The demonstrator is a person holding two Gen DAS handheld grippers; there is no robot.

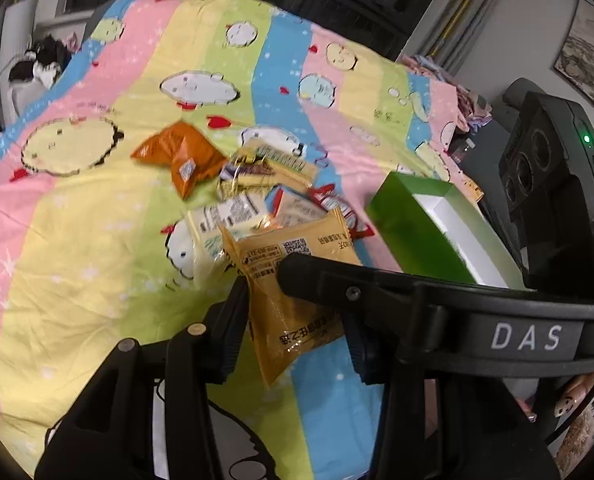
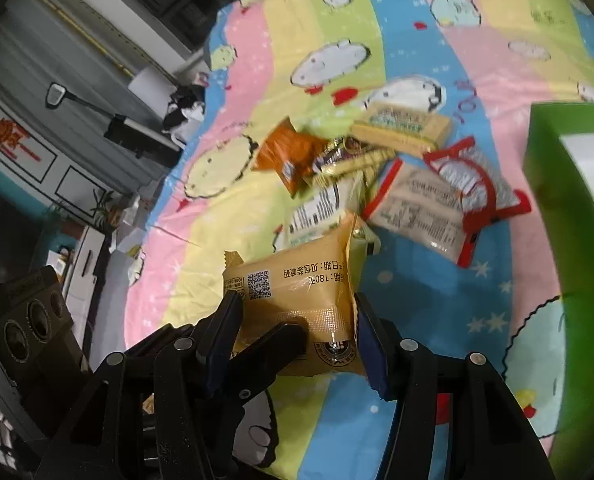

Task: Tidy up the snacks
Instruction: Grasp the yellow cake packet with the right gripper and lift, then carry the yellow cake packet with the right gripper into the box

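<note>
Both claws were clamped on a single yellow packet (image 1: 297, 320), as far as I could tell the same one in both views. The left gripper (image 1: 295, 332) was drawn narrow, its pads pressing the packet's two faces. In the left wrist view the packet's long axis ran up and away from the jaws. The right gripper (image 2: 297, 344) was set a little wider and pinched the same yellow packet (image 2: 297, 280) across its breadth. A finger of the other claw lay over the packet's near face. The packet appeared to be lifted clear of the striped quilt (image 1: 77, 240), just on the near side of the snack pile and slightly overlapping it in view. The pile lay near the middle of the bed: an orange packet (image 1: 181, 156) on its far-left side and a red-edged packet (image 2: 469, 184) on its right.

The relation that mattered was the green box (image 1: 417, 232), which stood to the right of both claws near the bed's right edge. Its pale inside showed on the upper face. In the right wrist view the green box (image 2: 557, 200) filled the right margin, so I judged the right hand the nearer one. My reading was that the next move was a carry to the right, packet lengthwise into the opening. With two claws on one soft packet, I thought it might tear or twist.
</note>
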